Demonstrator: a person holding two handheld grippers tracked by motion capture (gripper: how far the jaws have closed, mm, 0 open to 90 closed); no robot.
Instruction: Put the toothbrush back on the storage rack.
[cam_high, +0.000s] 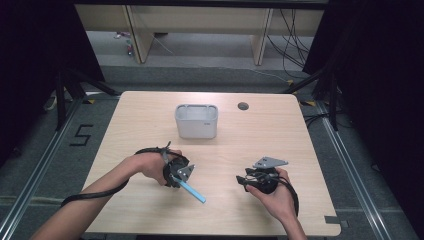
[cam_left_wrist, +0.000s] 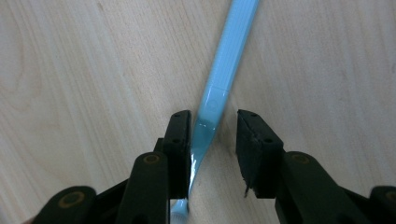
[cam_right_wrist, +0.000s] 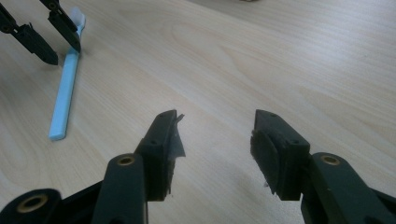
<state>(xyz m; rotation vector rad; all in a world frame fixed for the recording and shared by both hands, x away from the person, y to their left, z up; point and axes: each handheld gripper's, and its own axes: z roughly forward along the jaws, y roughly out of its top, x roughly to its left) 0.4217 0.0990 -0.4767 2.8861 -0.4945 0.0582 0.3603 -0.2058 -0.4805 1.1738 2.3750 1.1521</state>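
Toothbrush (cam_left_wrist: 219, 88): handle cut off by top edge in left gripper view; head end partly hidden behind left gripper (cam_left_wrist: 214, 140) jaw. Grey container (cam_high: 196, 121): contents and front marking too small to tell.

Light blue toothbrush (cam_left_wrist: 224, 70), grey holder (cam_high: 196, 121), pale woodgrain table (cam_high: 280, 135).

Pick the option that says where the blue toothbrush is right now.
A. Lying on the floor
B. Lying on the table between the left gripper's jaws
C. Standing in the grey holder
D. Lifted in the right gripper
B: the left gripper view shows the blue toothbrush flat on the table, its neck between the left gripper jaws.
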